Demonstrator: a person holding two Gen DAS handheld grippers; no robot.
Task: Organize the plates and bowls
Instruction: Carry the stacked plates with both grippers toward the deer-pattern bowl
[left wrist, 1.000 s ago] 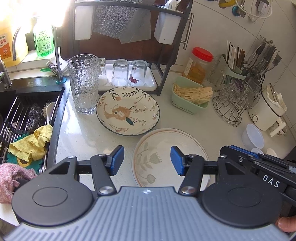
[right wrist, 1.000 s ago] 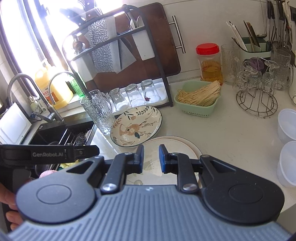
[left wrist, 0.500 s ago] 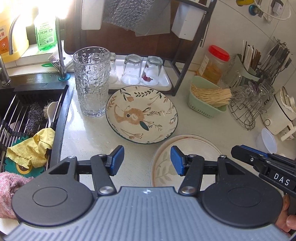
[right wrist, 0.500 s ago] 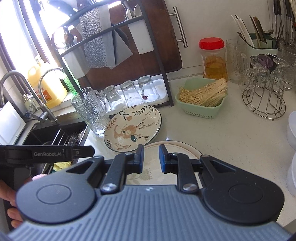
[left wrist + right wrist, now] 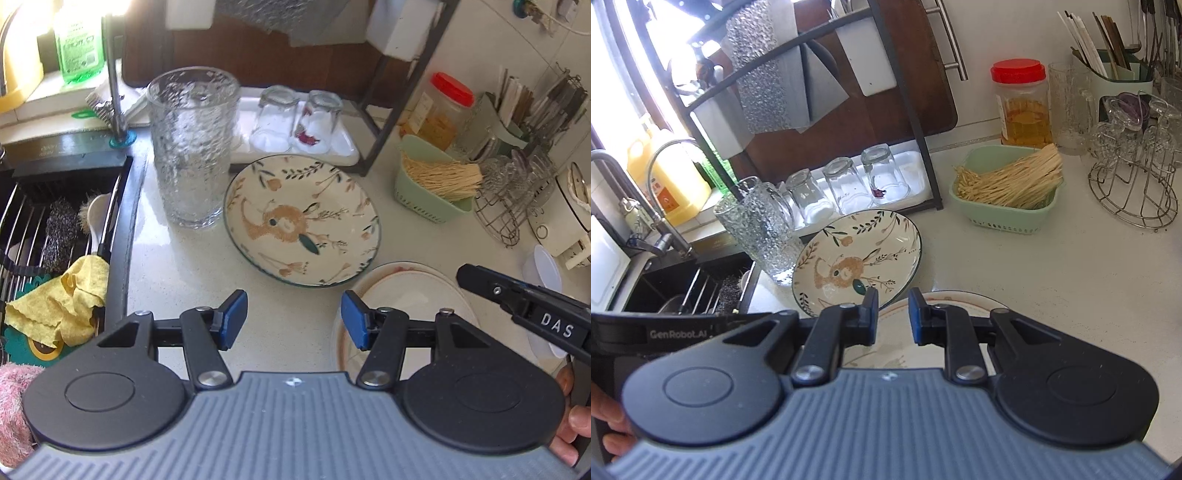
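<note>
While hovering over the pale stone counter (image 5: 177, 266), going left to right: tall textured clear glass (image 5: 192, 147) standing by the sink edge, deep cream plate with rabbit-and-leaf painting (image 5: 301, 221) lying flat beside it, probably awaiting stacking. Left gripper (image 5: 293, 319) gaping about halfway, clasping nothing. Cream plate with reddish rim (image 5: 945, 301) sitting just beneath right gripper (image 5: 893, 314), nearly clenched, pinching nothing.
</note>
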